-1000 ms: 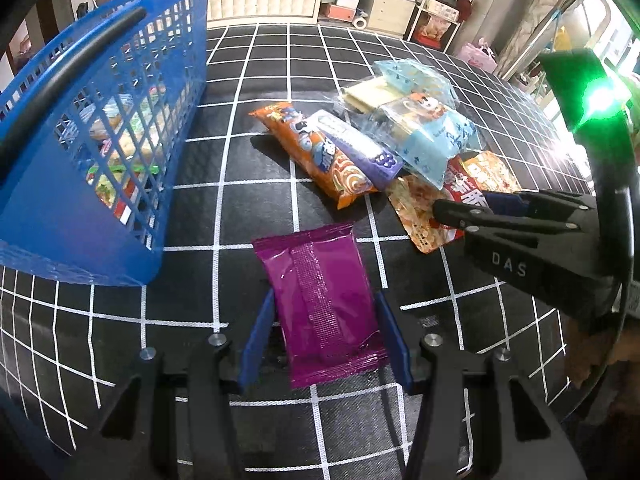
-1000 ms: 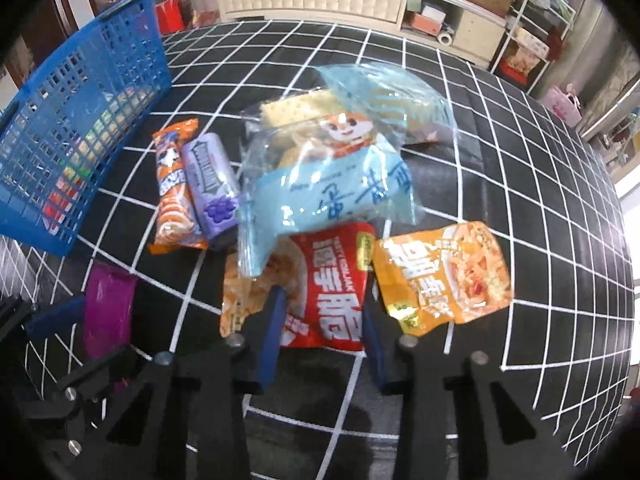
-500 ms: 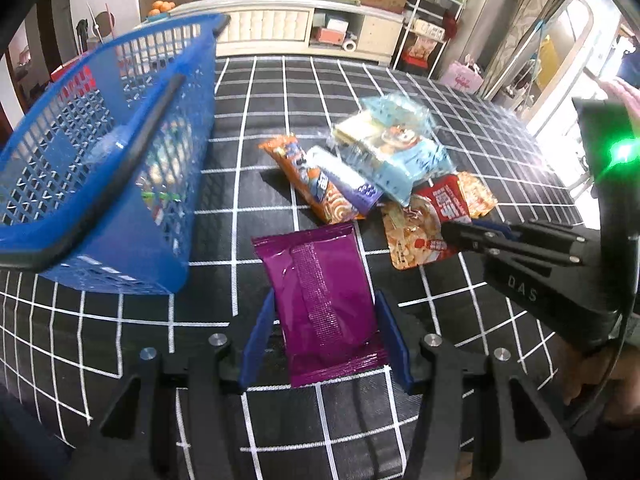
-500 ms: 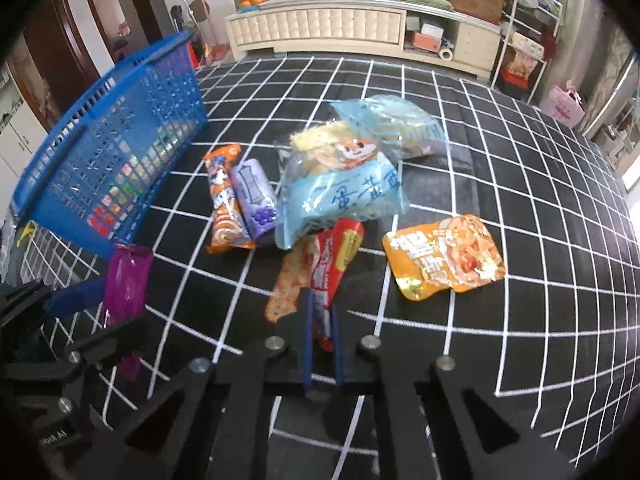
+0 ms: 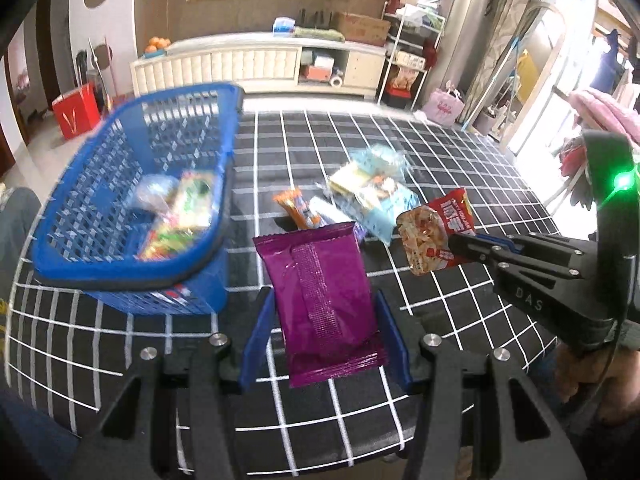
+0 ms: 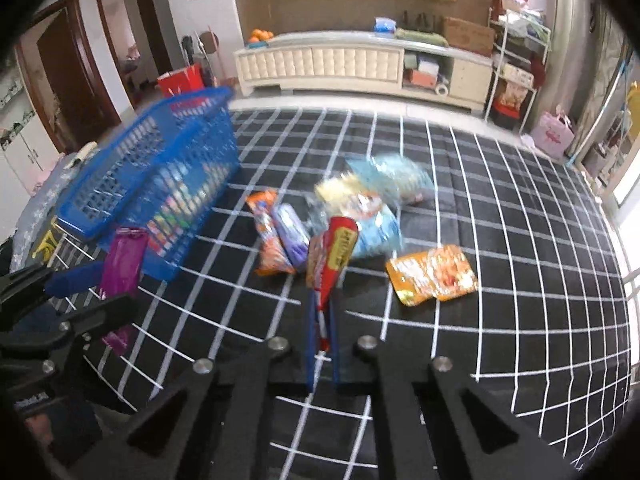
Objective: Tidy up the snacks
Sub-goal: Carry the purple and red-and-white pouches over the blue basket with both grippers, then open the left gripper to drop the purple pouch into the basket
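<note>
My left gripper (image 5: 324, 332) is shut on a purple snack packet (image 5: 320, 296) and holds it above the checked table, right of the blue basket (image 5: 132, 276). The basket holds several snacks. My right gripper (image 6: 321, 340) is shut on a red and orange snack packet (image 6: 332, 256), lifted off the table. In the left wrist view that packet (image 5: 436, 236) hangs from the right gripper (image 5: 472, 246). In the right wrist view the purple packet (image 6: 122, 258) sits beside the basket (image 6: 160, 184).
A pile of snacks lies mid-table: an orange stick pack (image 6: 266, 236), a purple pack (image 6: 290, 234), pale blue bags (image 6: 372, 208) and an orange pouch (image 6: 432, 274). The black grid cloth (image 6: 500, 240) covers the table. A cabinet stands behind.
Both grippers rose with their packets. The right gripper closed on the red packet and lifted it off the pile. The basket now shows from above.
</note>
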